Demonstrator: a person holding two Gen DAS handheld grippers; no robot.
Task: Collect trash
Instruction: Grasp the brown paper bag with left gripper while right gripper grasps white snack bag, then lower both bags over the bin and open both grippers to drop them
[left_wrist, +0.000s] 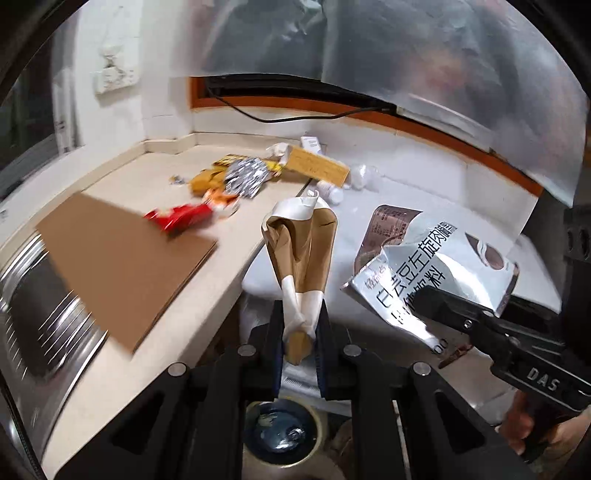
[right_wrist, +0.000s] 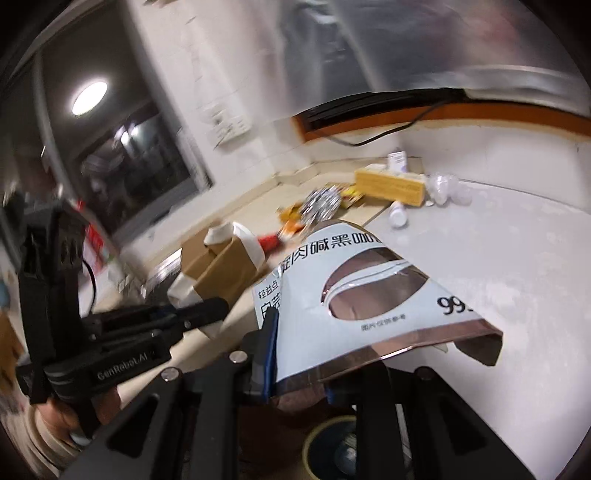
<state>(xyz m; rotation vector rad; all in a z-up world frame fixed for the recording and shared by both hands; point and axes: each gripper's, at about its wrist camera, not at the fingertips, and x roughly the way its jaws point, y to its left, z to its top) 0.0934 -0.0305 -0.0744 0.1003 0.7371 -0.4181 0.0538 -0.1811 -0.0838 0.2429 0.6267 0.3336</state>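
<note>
My left gripper (left_wrist: 300, 325) is shut on a crumpled brown paper wad with white tape (left_wrist: 299, 251); it also shows in the right wrist view (right_wrist: 221, 269). My right gripper (right_wrist: 299, 354) is shut on a silver and white coffee pouch (right_wrist: 365, 295), also seen in the left wrist view (left_wrist: 428, 269). Both are held over a bin with a blue liner (left_wrist: 284, 432), low in both views (right_wrist: 332, 443). More trash lies on the counter: a red wrapper (left_wrist: 181, 218), a crumpled foil bag (left_wrist: 245, 177), yellow wrappers (left_wrist: 205, 181) and a tan box (left_wrist: 317, 166).
A flat cardboard sheet (left_wrist: 122, 266) lies on the beige counter (left_wrist: 184, 317) beside a steel sink (left_wrist: 33, 314). Small white bottles and clear cups (left_wrist: 364, 177) sit on the white top (left_wrist: 480, 280) at the back. A black cable (left_wrist: 280, 118) runs along the orange-trimmed wall.
</note>
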